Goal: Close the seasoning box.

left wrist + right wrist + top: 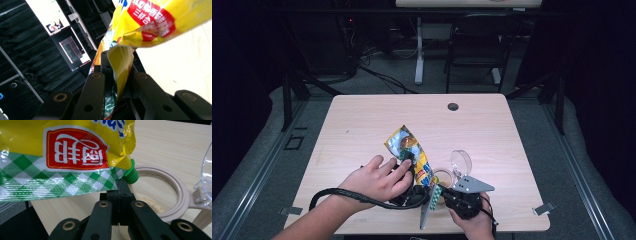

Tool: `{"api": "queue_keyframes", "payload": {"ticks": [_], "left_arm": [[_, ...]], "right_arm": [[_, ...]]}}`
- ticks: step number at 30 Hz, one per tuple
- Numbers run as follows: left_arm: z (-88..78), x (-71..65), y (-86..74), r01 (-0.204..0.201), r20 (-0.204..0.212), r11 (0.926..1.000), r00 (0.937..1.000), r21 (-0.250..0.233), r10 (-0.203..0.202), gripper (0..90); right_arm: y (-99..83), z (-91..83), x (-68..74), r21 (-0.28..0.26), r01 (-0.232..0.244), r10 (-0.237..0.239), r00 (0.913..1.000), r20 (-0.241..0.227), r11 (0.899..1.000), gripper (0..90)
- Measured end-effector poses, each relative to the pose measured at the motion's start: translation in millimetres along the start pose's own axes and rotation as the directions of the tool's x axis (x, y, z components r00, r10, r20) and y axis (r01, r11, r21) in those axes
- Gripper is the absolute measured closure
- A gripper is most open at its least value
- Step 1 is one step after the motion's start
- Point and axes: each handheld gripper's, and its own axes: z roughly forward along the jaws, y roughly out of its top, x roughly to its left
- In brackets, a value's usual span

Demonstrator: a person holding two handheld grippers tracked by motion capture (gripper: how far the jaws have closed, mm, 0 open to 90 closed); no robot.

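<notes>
A yellow seasoning pouch [412, 152], pinched by both the left gripper [412, 167] and right gripper [441, 196], is held at ten o'clock from the open jar [441, 176]; its green spout [130, 175] should be kept over the rim.

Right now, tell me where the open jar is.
In the high view the open jar stands near the table's front edge, right of centre, just under the yellow packet and beside the right gripper.
</notes>
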Motion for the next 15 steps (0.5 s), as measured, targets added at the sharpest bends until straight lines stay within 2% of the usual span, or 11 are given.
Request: {"api": "queue_keyframes", "payload": {"ticks": [6,9,15], "left_arm": [[-0.7,-0.1,0.6,0.005,0.005,1.0,1.0,-0.001,-0.005,84.7],[-1.5,1.8,1.1,-0.012,0.002,0.9999,0.9999,0.001,0.012,84.8],[-1.7,1.7,1.2,0.0,0.003,1.0,1.0,-0.001,0.0,84.9]], "right_arm": [[-0.2,0.3,-0.5,0.007,0.004,-0.004,1.0,0.003,1.0,90.0],[-0.1,0.2,-0.4,0.007,0.004,-0.004,1.0,0.003,1.0,90.0],[-0.1,0.2,-0.3,0.004,0.003,-0.003,1.0,0.003,1.0,90.0]]}}
